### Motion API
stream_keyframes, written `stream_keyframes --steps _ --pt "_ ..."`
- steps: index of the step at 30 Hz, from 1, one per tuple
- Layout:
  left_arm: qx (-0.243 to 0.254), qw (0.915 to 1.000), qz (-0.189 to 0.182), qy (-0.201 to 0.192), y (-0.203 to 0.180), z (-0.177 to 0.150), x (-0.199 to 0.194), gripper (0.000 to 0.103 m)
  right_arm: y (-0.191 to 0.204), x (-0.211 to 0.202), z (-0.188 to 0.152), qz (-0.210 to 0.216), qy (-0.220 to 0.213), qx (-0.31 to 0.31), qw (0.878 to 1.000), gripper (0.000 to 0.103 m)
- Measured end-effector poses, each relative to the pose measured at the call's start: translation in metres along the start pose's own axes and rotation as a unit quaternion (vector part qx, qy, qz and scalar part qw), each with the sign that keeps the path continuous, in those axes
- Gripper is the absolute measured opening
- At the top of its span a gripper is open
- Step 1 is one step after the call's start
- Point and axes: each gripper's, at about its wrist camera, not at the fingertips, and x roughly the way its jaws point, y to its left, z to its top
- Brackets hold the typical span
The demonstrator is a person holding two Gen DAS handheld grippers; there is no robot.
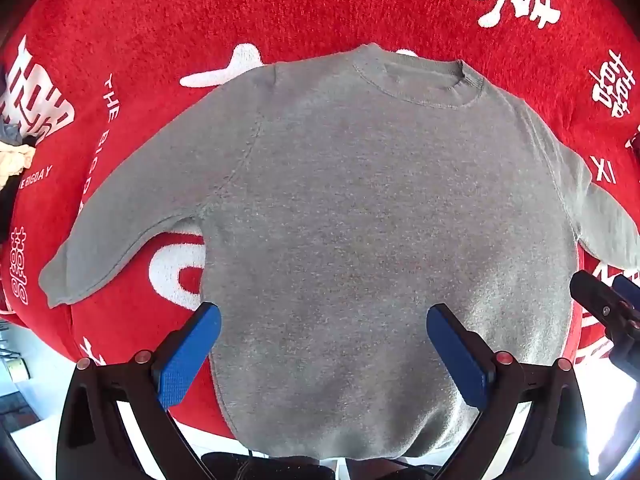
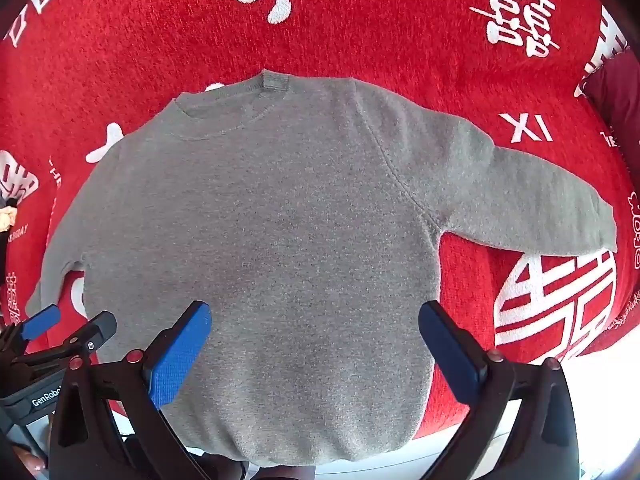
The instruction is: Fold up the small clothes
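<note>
red blanket: the carrying surface, covered in white characters; its near edge is reached by the sweater hem.
grey sweater: laid flat, face up, collar toward the far edge, both sleeves spread out and down toward the left and right edges; hem hangs slightly past the near edge, it seems, though fisheye distortion makes that uncertain.
left sleeve: angled out toward the left edge, cuff lying flat on the blanket.
right sleeve: angled out toward the right edge, cuff flat.
step: judged to be the start of the fold; garment is spread, nothing folded yet.
next move: a sleeve or side is likely to be pinched and carried across the body; a low approach and a closing on one fabric layer pair would be called for.
left gripper: jaws spread fully wide, nothing held, hovering above the lower body of the sweater, left of centre.
right gripper: jaws spread fully wide, nothing held, above the lower body, right of centre.
clothes pile: small heap seen at the left edge, not touched.
</note>
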Motion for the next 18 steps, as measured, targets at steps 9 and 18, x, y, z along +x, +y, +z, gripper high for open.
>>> stream_keyframes --steps 9,18 --pt "-0.004 1.0000 0.001 -0.001 -0.0005 -0.0005 -0.0009 0.103 0.0003 -0.0001 0.0012 -0.006 -0.002 -0.006 1.000 0.103" --pt "-0.001 1.0000 0.004 -0.002 0.0008 -0.0005 -0.0017 0.103 0.0009 0.0000 0.0009 -0.002 0.002 -0.005 1.000 0.103"
